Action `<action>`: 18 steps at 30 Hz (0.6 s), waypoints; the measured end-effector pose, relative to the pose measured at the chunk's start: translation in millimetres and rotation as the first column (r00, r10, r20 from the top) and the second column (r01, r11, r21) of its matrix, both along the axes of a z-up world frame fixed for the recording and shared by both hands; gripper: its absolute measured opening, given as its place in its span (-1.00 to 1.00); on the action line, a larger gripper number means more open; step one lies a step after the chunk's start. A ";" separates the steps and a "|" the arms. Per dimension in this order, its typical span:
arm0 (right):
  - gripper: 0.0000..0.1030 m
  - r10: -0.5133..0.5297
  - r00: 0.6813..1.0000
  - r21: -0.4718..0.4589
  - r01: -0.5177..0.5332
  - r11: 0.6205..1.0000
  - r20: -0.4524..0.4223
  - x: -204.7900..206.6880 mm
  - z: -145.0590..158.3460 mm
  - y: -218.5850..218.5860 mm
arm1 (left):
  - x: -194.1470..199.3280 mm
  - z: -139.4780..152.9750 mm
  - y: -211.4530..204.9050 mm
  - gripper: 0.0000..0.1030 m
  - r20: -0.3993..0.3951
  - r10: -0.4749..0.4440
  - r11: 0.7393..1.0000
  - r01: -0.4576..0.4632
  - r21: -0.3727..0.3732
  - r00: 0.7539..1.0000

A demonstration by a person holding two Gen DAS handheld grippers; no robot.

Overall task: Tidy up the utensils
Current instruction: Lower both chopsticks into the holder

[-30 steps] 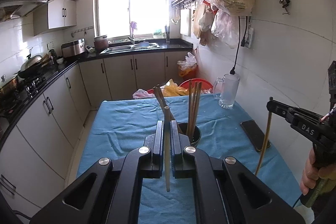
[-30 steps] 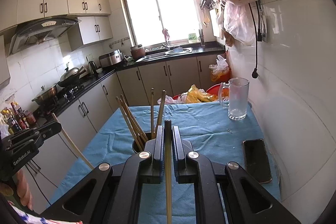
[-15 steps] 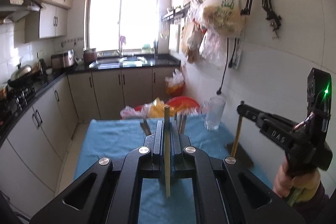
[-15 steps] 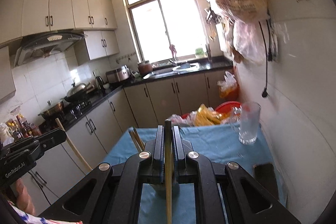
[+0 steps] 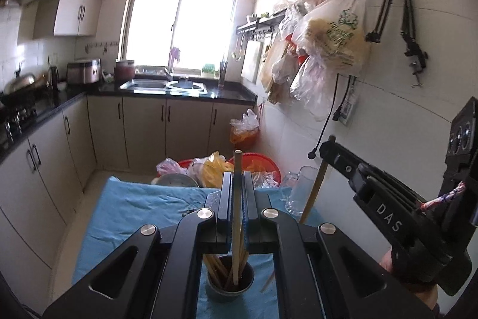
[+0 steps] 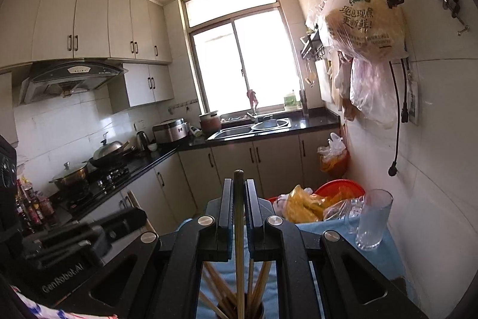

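My left gripper [image 5: 236, 184] is shut on a wooden chopstick [image 5: 236, 217] held upright, its lower tip inside the dark cup [image 5: 230, 287] that holds several chopsticks on the blue cloth. My right gripper [image 6: 238, 193] is shut on another chopstick [image 6: 239, 244], also upright, its lower end down among the chopsticks in the cup [image 6: 239, 310]. The right gripper shows at the right of the left wrist view [image 5: 328, 148], close beside the cup. The left gripper appears blurred at the lower left of the right wrist view [image 6: 131, 217].
A glass mug [image 5: 300, 190] stands at the table's far right by the tiled wall. A red basin with plastic bags [image 5: 254, 166] sits beyond the table's far edge. Kitchen cabinets and stove [image 6: 98, 178] run along the left.
Both grippers rose and came over the cup, then lowered their chopsticks so the tips now sit inside it. The views tilted upward; the phone is out of view.
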State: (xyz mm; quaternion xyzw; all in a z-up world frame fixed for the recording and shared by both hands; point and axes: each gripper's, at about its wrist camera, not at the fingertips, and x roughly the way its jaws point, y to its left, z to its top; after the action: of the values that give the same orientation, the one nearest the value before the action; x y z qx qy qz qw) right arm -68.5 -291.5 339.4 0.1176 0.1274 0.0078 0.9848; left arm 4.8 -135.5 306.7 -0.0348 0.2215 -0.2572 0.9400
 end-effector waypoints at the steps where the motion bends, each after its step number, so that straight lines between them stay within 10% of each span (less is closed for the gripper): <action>1: -0.86 -0.005 1.000 0.008 0.005 1.000 -0.002 6.5 -4.1 -1.2 | 5.5 -3.6 -0.7 -0.91 -0.009 0.003 1.000 -0.003 -0.001 1.000; 18: -0.86 0.014 0.991 0.067 -0.005 0.998 -0.135 53.0 -74.8 -12.4 | 32.8 -59.7 -13.6 -0.91 -0.097 -0.026 0.998 0.031 0.050 0.995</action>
State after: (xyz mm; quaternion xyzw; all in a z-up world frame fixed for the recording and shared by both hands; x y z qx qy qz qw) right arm -15.5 -303.8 264.6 0.1497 0.1941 0.0086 0.9695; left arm 37.6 -149.1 247.1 -0.0197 0.2734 -0.2628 0.9251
